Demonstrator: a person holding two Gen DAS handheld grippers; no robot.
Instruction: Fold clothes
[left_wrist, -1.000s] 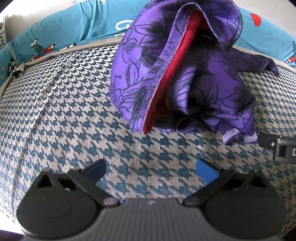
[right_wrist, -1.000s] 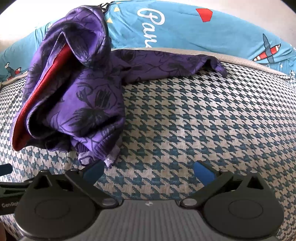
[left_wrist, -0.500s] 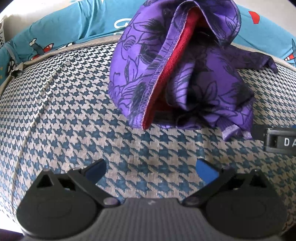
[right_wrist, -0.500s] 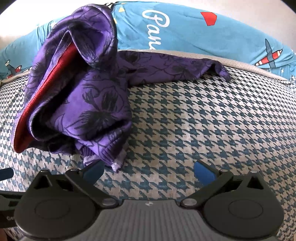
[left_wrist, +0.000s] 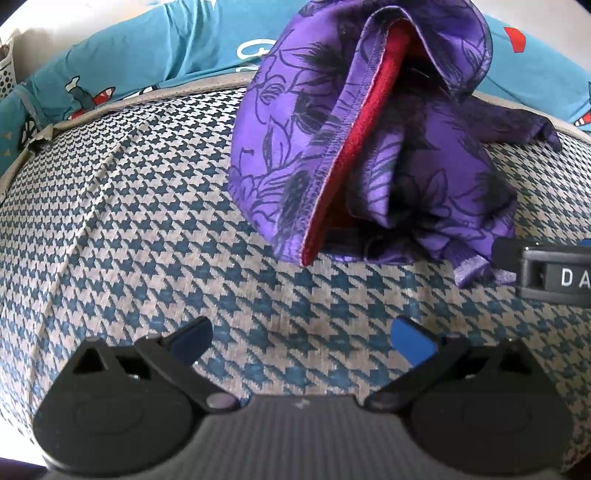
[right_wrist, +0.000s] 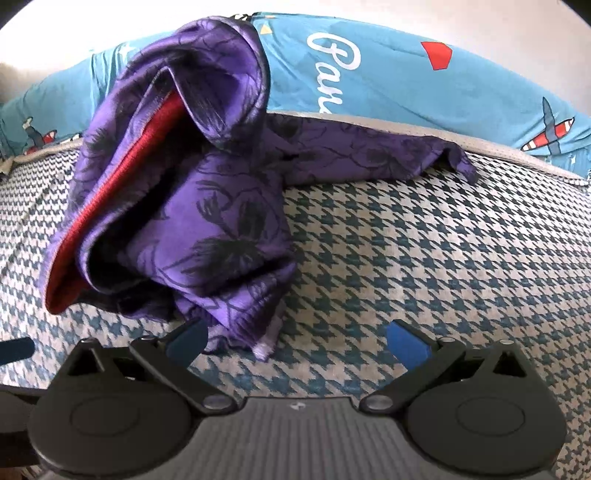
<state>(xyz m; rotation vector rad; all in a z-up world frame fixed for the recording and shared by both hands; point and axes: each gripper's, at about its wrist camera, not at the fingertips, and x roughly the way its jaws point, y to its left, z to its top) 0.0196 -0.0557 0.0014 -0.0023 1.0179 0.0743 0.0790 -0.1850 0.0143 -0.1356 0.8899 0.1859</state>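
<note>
A blue-and-cream houndstooth woven cushion surface is spreading beneath and ahead of the tool. Beyond its grey piped edge, a teal printed fabric with red aeroplanes is lying against a pale, brightly lit wall.

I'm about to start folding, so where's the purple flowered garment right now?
The purple garment lies bunched on the houndstooth surface, ahead and right of the open left gripper, ahead-left of the open right gripper, before the blue printed fabric.
</note>
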